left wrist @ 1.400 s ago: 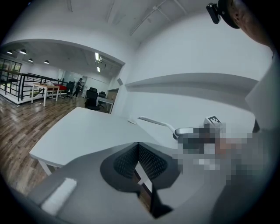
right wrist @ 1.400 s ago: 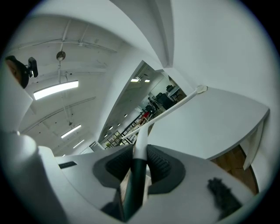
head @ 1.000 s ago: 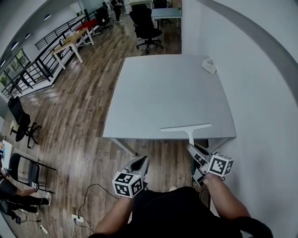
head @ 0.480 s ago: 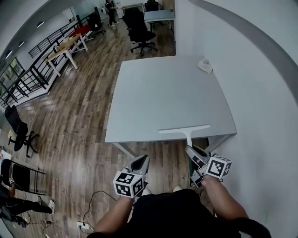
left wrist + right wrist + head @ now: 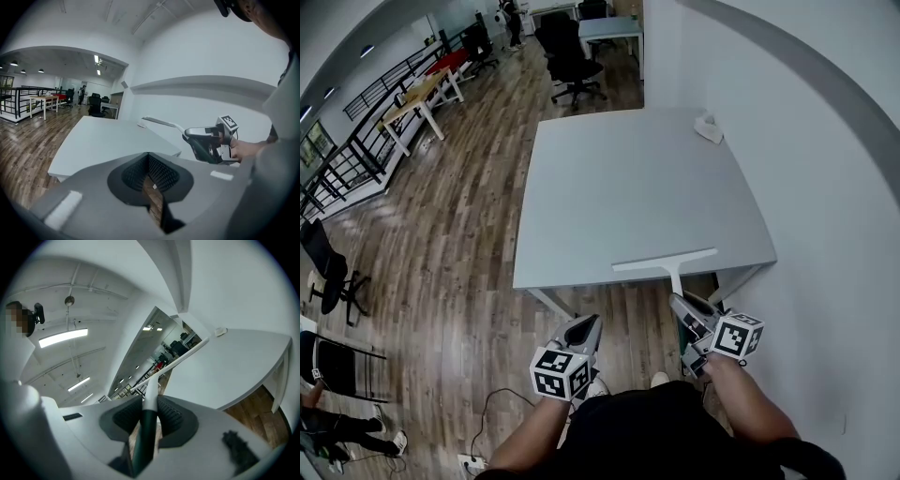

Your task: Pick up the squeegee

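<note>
Between the pads of my right gripper (image 5: 150,414) sits the dark end of the squeegee (image 5: 151,389) handle, pinched from both sides, so the grasp itself is made. Ahead of the gripper the handle turns white and runs out to the long blade (image 5: 664,260), which lies crosswise just beyond the fingertips, over the near edge of the bench (image 5: 628,187). From the left gripper view the blade shows against the wall rather than flat on the bench top, so I judge it is raised a little, though I cannot be sure it is fully clear. My left gripper (image 5: 149,176), off to the side of the right one and short of the bench, has its jaws pressed together on nothing and plays no part. What is left, as I read it, is only to bring the squeegee well clear of the bench and hold it steady.
</note>
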{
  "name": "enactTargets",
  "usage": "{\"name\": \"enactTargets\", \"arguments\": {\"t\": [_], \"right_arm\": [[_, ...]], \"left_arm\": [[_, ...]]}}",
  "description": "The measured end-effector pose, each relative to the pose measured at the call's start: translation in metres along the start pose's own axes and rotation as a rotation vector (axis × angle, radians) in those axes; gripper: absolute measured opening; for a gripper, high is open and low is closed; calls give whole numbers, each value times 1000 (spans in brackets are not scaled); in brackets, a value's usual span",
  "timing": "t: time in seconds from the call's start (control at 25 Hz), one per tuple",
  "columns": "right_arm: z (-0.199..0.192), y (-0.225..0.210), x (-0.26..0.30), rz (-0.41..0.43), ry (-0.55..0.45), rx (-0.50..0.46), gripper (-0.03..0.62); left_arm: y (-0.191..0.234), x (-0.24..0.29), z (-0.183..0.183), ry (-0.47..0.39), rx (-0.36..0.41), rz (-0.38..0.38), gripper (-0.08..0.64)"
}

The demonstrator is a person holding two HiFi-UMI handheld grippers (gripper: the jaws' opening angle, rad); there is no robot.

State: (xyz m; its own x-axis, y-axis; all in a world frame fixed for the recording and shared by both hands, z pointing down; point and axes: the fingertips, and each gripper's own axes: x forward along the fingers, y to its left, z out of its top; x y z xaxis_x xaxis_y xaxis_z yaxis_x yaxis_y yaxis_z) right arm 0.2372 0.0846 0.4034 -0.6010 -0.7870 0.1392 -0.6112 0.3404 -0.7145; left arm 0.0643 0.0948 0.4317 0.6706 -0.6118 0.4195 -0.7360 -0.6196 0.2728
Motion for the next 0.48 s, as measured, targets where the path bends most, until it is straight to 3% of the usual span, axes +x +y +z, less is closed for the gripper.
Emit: {"name": "enactTargets", "arguments": {"t": [0.48], "right_arm": [[-24, 9, 12, -25, -6, 11, 109]], "left_arm": [[18, -12, -16, 18, 11, -47, 6]]}}
